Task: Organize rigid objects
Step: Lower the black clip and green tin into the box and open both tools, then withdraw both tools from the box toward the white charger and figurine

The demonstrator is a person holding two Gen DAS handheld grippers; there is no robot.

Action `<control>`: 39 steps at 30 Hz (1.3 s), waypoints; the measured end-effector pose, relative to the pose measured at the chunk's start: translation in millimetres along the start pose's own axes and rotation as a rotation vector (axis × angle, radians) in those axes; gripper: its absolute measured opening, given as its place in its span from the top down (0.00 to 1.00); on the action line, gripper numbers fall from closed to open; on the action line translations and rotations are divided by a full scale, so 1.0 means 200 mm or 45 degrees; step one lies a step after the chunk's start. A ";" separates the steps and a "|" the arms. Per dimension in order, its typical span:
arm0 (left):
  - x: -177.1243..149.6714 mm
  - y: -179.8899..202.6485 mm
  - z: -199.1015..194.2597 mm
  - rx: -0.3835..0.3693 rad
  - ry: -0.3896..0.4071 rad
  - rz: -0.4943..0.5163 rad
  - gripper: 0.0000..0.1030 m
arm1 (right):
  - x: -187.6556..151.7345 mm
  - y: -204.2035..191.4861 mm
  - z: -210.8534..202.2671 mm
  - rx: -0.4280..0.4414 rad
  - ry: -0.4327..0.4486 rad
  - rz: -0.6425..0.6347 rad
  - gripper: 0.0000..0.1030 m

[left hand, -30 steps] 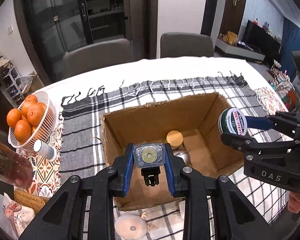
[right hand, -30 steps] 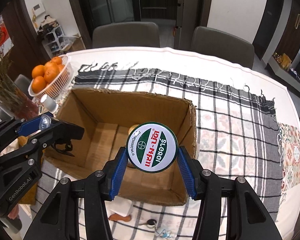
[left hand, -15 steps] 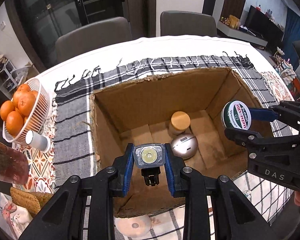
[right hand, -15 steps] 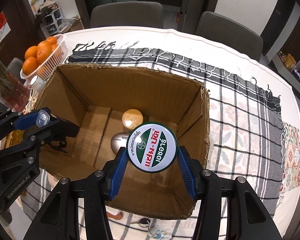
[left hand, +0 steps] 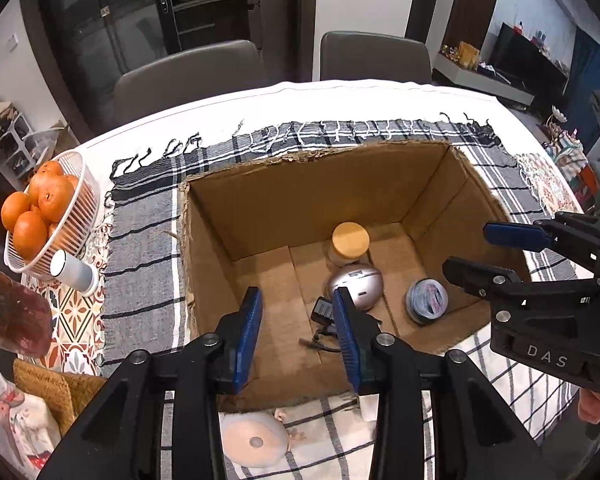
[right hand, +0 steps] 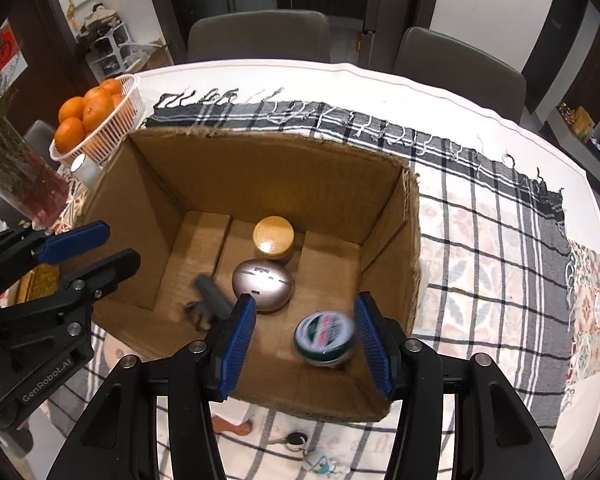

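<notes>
We hold both the left gripper [left hand: 296, 316] and right gripper [right hand: 304, 330] with fingers apart, gripping nothing. The round tin [right hand: 325, 336] lies blurred between our right fingers, inside the cardboard box [right hand: 260, 168], near the silver oval [right hand: 263, 284], jar [right hand: 273, 237] and dark gadget [right hand: 212, 300]. A keyring [right hand: 296, 438] remains outside.

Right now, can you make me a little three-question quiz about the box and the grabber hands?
1. True or false: both grippers are open.
2. Which thing is blurry in the cardboard box?
3. How many oranges-basket bowls stand beside the box?

Key:
1. True: left gripper and right gripper are open.
2. The round green tin.
3. One, the white basket of oranges.
</notes>
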State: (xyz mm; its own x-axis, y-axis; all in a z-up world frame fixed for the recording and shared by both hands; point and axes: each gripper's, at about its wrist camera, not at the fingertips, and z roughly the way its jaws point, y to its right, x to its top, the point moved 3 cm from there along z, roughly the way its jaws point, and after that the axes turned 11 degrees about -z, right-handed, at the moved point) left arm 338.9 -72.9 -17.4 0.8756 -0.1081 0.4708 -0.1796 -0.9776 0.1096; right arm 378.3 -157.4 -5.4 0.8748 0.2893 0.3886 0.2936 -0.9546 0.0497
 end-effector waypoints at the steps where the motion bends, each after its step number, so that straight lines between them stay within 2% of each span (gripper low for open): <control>1: -0.01 0.00 -0.01 -0.001 0.005 0.000 0.64 | 0.00 0.00 -0.02 0.000 0.011 0.004 0.49; 9: -0.08 0.03 -0.14 -0.005 0.069 0.009 0.64 | -0.07 -0.02 -0.16 -0.023 0.095 0.030 0.49; 17: -0.17 0.07 -0.25 -0.024 0.114 0.003 0.64 | -0.18 -0.03 -0.27 -0.036 0.127 0.049 0.49; 29: -0.33 0.17 -0.28 -0.060 0.073 0.042 0.63 | -0.37 -0.03 -0.35 -0.059 0.101 0.076 0.49; 39: -0.47 0.24 -0.23 -0.088 0.014 0.086 0.61 | -0.57 -0.03 -0.31 -0.034 0.027 0.118 0.49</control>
State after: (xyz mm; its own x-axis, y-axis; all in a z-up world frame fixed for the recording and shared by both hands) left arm 228.2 -102.6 -16.5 0.8556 -0.1710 0.4886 -0.2689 -0.9533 0.1372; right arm 253.9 -188.6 7.0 0.8893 0.1981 0.4121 0.2008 -0.9789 0.0372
